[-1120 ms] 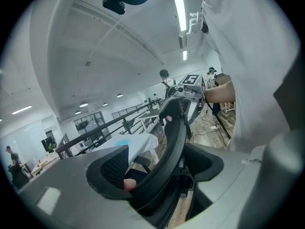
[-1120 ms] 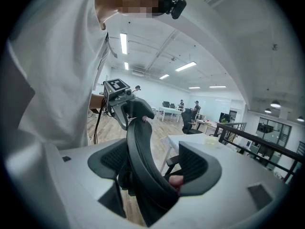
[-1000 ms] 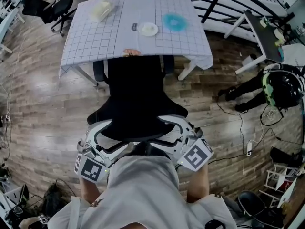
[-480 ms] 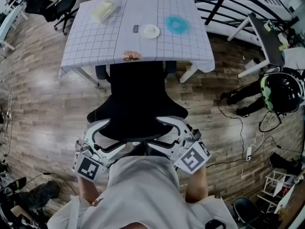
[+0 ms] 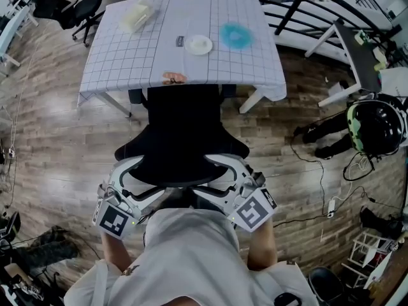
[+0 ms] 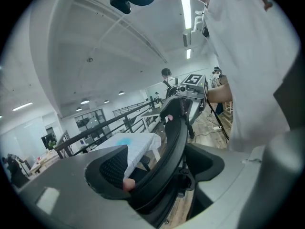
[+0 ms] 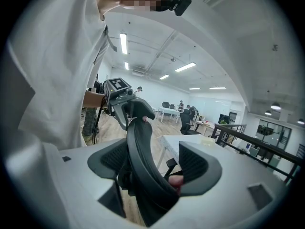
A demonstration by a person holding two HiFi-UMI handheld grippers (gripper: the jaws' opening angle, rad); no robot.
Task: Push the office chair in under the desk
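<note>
A black office chair [image 5: 182, 132] stands with its seat partly beneath the desk [image 5: 127, 56], which wears a white grid cloth. Its backrest faces me. My left gripper [image 5: 139, 182] clasps the left end of the backrest's top rim, and my right gripper [image 5: 226, 174] clasps the right end. In the left gripper view the curved rim [image 6: 174, 137] runs between the jaws of the left gripper [image 6: 157, 171]. The right gripper view shows the same rim [image 7: 140, 151] pinched in the right gripper [image 7: 155, 168].
On the desk lie a white plate [image 5: 199, 44], a blue disc [image 5: 236, 34], a pale box [image 5: 135, 18] and an orange item [image 5: 173, 78] at the near edge. A black helmet [image 5: 376, 126] and cables [image 5: 319, 171] sit on the floor at the right. Another chair [image 5: 70, 8] stands far left.
The chair and both grippers have edged slightly forward toward the desk. Both grips on the backrest are unchanged.
</note>
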